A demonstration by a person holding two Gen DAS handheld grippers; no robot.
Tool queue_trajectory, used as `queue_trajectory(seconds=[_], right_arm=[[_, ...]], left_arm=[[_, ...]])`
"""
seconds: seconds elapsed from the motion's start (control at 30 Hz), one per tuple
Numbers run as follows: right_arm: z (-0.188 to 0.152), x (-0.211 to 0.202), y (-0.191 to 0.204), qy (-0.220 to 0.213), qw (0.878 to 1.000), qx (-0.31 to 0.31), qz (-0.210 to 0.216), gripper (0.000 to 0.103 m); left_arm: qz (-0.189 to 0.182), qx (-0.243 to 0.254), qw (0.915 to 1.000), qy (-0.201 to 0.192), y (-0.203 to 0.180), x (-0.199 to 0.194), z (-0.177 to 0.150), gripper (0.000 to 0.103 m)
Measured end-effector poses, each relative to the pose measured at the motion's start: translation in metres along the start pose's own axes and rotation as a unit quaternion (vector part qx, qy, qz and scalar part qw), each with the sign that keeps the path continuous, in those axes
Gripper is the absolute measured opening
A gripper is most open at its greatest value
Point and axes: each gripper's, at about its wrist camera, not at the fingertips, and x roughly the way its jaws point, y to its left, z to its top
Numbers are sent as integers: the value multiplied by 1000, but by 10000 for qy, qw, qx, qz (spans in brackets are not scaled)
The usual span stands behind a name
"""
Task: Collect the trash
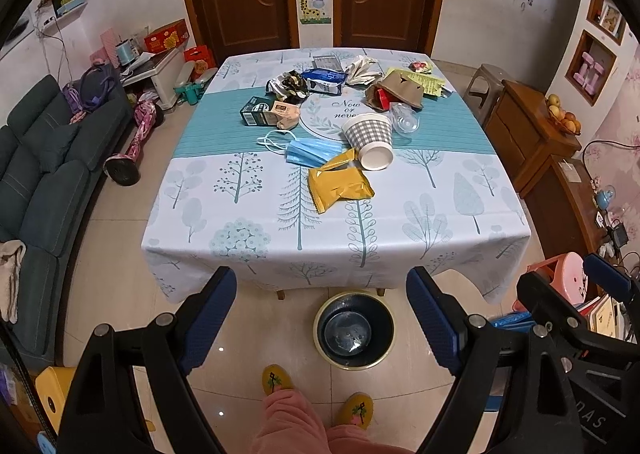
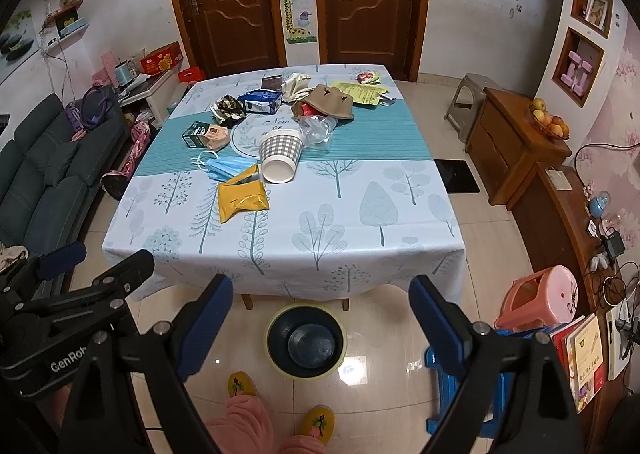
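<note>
trash pile on the table, bin on the floor

both grippers are held back from the table (image 1: 280, 213), nothing gripped. the left gripper (image 1: 322, 294) is seen with its fingers spread wide, and the same goes for the right gripper (image 2: 320, 302). the trash is piled mid-table: a yellow wrapper (image 1: 340, 183) nearest, a blue face mask (image 1: 308, 151) just behind it, a checked paper cup (image 1: 370, 137) tipped on its side beside them. the bin (image 1: 354, 328) is parked on the floor by the near table edge.
</note>
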Motion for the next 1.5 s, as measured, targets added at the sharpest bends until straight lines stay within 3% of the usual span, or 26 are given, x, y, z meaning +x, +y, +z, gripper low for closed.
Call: queue_trajectory(seconds=[0.87, 1.07, 1.3, 1.5], right_arm=[[14, -22, -1, -359, 9992, -67, 159, 90], [27, -27, 4, -589, 9979, -42, 247, 90], [47, -17, 26, -739, 9962, -174, 417, 90], [74, 22, 49, -534, 9977, 8, 424, 90]], left_arm=[[13, -114, 9996, -246, 9, -24, 17, 85], [-185, -194, 9992, -305, 20, -28, 35, 85], [-81, -126, 9994, -323, 42, -21, 56, 85], [-157, 280, 9991, -277, 70, 21, 96, 85]])
